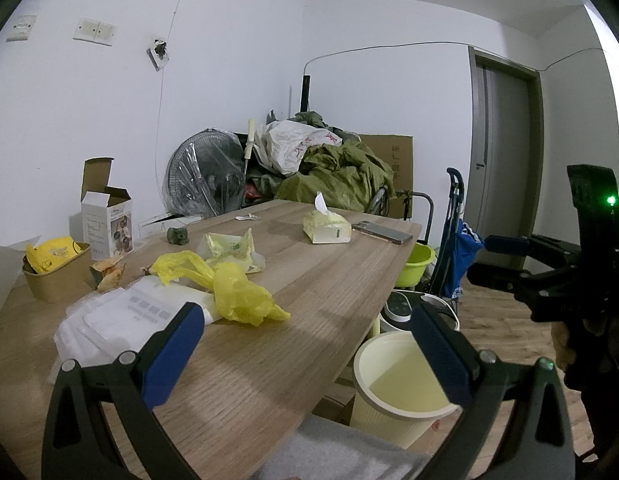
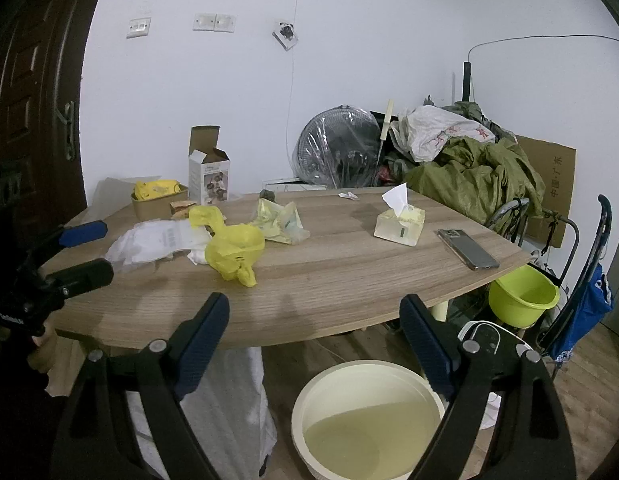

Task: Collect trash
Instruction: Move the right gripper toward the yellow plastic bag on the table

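We see a yellow plastic bag (image 2: 232, 250) on the wood-grain table (image 2: 349, 272), a cream bin (image 2: 365, 416) lower centre, a lime-green basin (image 2: 523, 296) at right, and blue pads (image 2: 203, 344).

Plastic bag (image 2: 233, 250) lies on table (image 2: 349, 280), bin (image 2: 365, 420) beside it below.

A crumpled yellow plastic bag (image 2: 231, 250) lies near the front edge of the wooden table (image 2: 349, 280), partly overlapping a flat white plastic package (image 2: 157, 246) on its left, while a crushed pale yellow-green wrapper (image 2: 279, 222) sits just behind it, with a small dark lump (image 1: 177, 236) farther back. A torn brown paper scrap (image 1: 109, 274) rests beside a brown paper bowl (image 1: 55, 280) holding yellow packaging, and a tiny white scrap (image 2: 348, 196) lies towards the far edge. On the floor below the table's near edge stands an open, empty cream bin (image 2: 367, 420), upright.
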`<state>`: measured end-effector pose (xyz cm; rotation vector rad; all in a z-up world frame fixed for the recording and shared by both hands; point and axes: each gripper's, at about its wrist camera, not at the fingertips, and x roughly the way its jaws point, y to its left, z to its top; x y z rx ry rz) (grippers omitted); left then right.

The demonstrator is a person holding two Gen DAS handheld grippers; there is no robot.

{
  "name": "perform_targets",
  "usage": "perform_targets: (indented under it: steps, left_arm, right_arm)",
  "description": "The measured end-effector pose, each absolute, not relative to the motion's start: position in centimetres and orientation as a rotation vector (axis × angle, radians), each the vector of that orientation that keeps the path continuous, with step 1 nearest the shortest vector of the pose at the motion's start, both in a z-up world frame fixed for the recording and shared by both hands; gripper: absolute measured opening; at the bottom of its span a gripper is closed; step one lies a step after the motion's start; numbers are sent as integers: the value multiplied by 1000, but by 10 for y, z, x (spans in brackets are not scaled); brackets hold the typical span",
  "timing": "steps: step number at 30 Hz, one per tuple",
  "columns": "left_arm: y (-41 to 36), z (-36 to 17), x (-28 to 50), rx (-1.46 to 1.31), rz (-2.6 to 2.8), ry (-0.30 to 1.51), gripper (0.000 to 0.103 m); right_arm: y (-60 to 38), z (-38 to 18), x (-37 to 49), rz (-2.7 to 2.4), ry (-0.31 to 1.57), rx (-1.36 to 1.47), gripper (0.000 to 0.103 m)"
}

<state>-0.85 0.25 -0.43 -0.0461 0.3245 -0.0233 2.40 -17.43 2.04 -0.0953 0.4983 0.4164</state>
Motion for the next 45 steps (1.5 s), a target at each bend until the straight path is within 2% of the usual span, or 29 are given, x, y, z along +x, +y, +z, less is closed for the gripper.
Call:
perform_targets:
  steps: [11, 23, 33, 45]
  left_arm:
    - [5, -1, -5, -63, -42, 325, 103]
    - [29, 4, 27, -122, -70, 421, 103]
    - [94, -12, 35, -159, 247, 531, 103]
    - [155, -33, 53, -270, 407, 662, 103]
  right_arm:
    - [-176, 23, 29, 416, 501, -98, 86]
    - [-181, 22, 74, 418, 540, -73, 86]
    - [-105, 2, 159, 595, 612, -166, 86]
    - [-29, -35, 217, 749, 737, -192, 86]
